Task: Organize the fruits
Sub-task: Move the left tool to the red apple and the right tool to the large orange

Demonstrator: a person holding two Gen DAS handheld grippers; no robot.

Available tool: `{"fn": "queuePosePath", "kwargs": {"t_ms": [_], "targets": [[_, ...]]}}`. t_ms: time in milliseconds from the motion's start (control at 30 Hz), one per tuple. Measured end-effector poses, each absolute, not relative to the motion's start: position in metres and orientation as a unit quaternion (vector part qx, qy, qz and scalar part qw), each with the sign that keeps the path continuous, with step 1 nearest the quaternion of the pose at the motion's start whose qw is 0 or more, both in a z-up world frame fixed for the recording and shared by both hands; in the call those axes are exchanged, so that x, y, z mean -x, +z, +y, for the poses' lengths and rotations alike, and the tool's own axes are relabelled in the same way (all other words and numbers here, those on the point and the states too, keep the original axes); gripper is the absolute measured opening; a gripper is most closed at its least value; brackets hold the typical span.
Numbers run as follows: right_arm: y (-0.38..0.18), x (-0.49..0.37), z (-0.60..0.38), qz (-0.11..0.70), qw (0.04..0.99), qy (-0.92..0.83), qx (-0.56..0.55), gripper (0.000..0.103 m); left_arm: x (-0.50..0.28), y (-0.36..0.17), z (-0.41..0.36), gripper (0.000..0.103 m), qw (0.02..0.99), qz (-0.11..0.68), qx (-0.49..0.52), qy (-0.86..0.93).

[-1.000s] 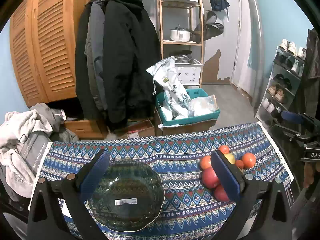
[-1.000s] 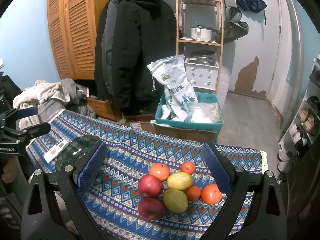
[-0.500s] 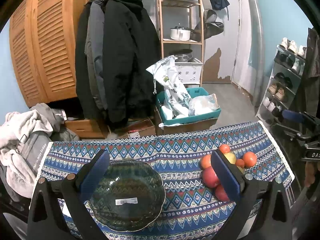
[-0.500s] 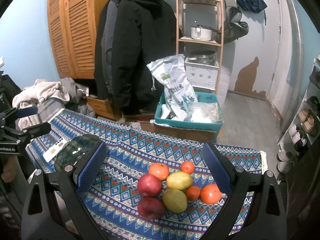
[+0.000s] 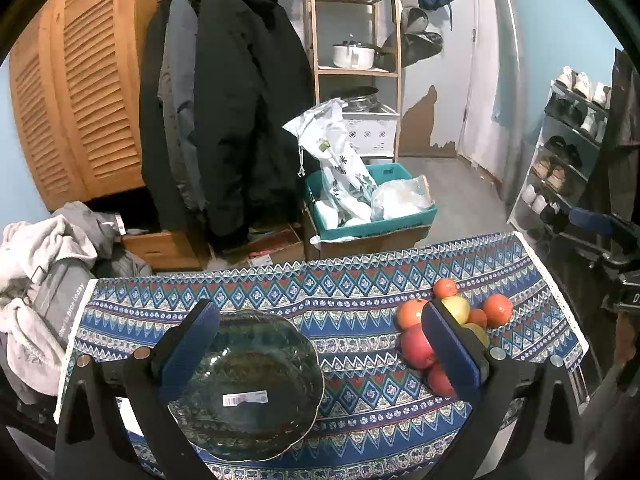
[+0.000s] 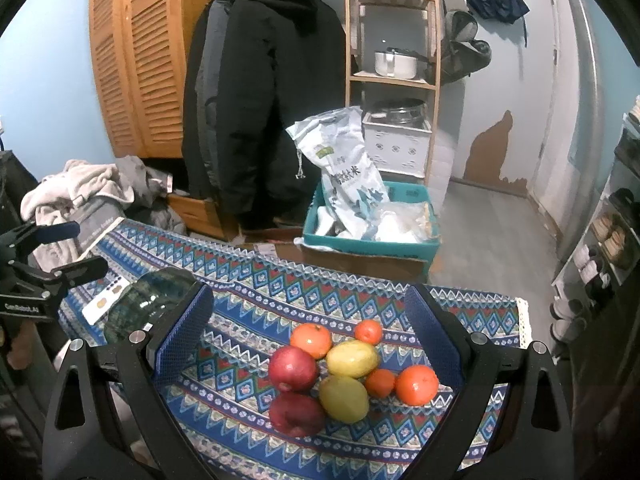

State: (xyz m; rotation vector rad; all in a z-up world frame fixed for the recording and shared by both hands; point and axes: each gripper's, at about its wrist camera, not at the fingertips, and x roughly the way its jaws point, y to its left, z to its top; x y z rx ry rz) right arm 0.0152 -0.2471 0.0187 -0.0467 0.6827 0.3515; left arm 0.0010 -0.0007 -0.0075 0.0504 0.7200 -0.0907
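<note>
Bowl [image 5: 256,392] of dark green glass sits at the left of the patterned tablecloth [image 5: 352,308], under the left gripper [image 5: 320,356], fingers spread wide and holding nothing. Further right, the fruit pile [image 6: 344,376] — red apples, yellow mangoes, oranges — lies clustered beneath the right gripper [image 6: 316,336], spread wide too, holding nothing.

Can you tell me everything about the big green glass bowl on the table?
The bowl is dark green, see-through glass with a wavy, scalloped rim and a bumpy pattern pressed into it. It sits upright on the patterned tablecloth, near the table's front edge, apart from the fruit pile. No fruit is in it; only a white barcode sticker shows at its bottom. The left gripper hovers open around it, not visibly touching. A white card lies beside it.
</note>
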Motion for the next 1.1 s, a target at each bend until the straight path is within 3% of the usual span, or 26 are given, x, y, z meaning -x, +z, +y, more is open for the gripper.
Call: {"fn": "queuePosePath", "kwargs": {"t_ms": [467, 1100], "targets": [[0.013, -0.014, -0.267, 0.342, 0.929, 0.14, 0.023, 0.095, -0.009, -0.021, -0.025, 0.103, 0.929, 0.362, -0.051, -0.053], [-0.053, -0.049, -0.328, 0.435, 0.899, 0.054, 0.002, 0.095, -0.065, -0.095, -0.086, 0.102, 0.872, 0.47, -0.081, -0.107]]}}
